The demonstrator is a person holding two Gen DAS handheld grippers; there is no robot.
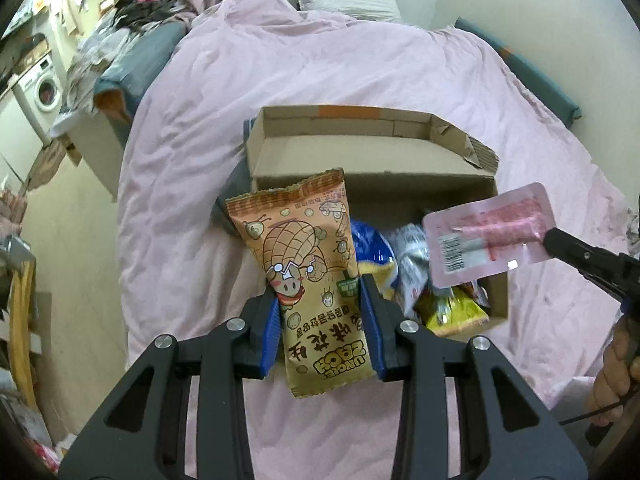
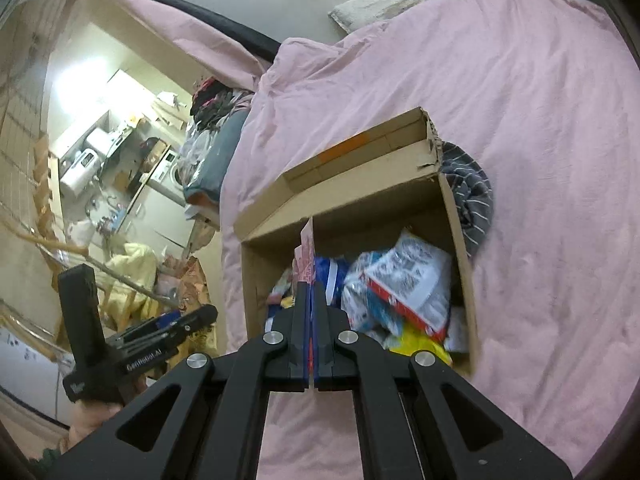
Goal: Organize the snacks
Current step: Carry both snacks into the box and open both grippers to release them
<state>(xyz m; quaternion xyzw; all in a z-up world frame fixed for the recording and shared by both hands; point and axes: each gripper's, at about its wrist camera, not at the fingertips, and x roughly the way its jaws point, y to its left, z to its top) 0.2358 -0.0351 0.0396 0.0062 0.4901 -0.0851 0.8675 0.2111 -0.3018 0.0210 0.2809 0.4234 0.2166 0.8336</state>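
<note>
My left gripper (image 1: 320, 296) is shut on an orange peanut snack bag (image 1: 302, 264), held upright above the near edge of an open cardboard box (image 1: 372, 184). My right gripper (image 2: 311, 292) is shut on a flat pink sealed packet (image 2: 306, 248), seen edge-on in its own view. The left wrist view shows that pink packet (image 1: 488, 236) face-on at the right, over the box, with the right gripper (image 1: 550, 242) pinching its edge. Inside the box (image 2: 360, 200) lie several snack packs: blue, white-and-red (image 2: 404, 280) and yellow (image 1: 456, 312) ones.
The box sits on a bed with a pink cover (image 1: 280, 80). A grey striped cloth (image 2: 472, 196) lies beside the box. A pillow (image 1: 344, 0) is at the head. Clutter and a washing machine (image 1: 42, 92) stand beyond the bed's left side. A hand (image 1: 612, 380) holds the right gripper.
</note>
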